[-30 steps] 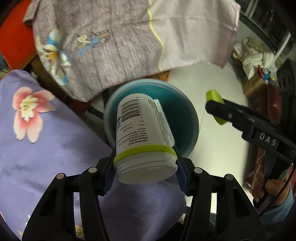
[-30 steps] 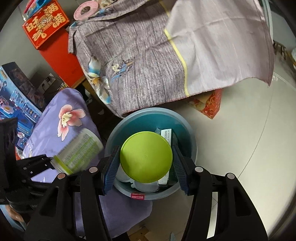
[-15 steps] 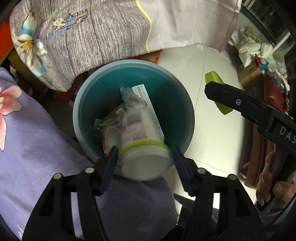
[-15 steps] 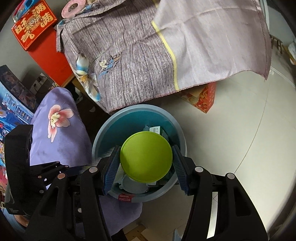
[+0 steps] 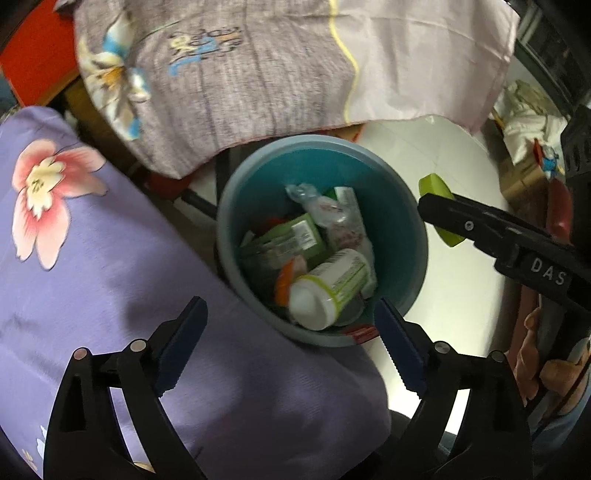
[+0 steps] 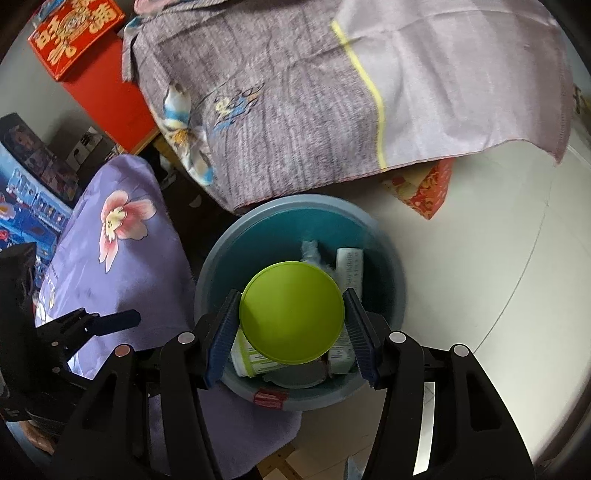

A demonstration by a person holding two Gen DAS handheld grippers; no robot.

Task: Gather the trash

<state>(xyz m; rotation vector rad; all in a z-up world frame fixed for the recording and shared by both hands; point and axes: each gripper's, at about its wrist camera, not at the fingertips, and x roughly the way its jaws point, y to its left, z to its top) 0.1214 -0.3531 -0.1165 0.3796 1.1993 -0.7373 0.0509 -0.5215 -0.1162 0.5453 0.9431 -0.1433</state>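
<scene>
A teal bin [image 5: 406,240] stands on the floor with several wrappers and boxes inside. On top of them lies a white jar with a green band [image 5: 328,295]. My left gripper [image 5: 291,332] hangs above the bin's near rim, its jaws opening wide with nothing between them. In the right wrist view my right gripper [image 6: 291,325] is shut on a round lime-green lid [image 6: 291,312], held flat over the bin [image 6: 388,266]. The lid's edge [image 5: 439,206] and the right gripper's finger also show at the right of the left wrist view.
A purple floral cushion [image 5: 92,258] borders the bin on the left. A grey-pink cloth [image 5: 258,74] hangs over a table just behind it. A red box [image 6: 74,33] sits at top left, a red patterned packet [image 6: 424,192] on the white floor. A person's hand [image 5: 550,365] grips the right tool.
The left gripper opened and the white jar dropped from it into the bin. The right gripper, still holding the lid, moved closer over the bin.
</scene>
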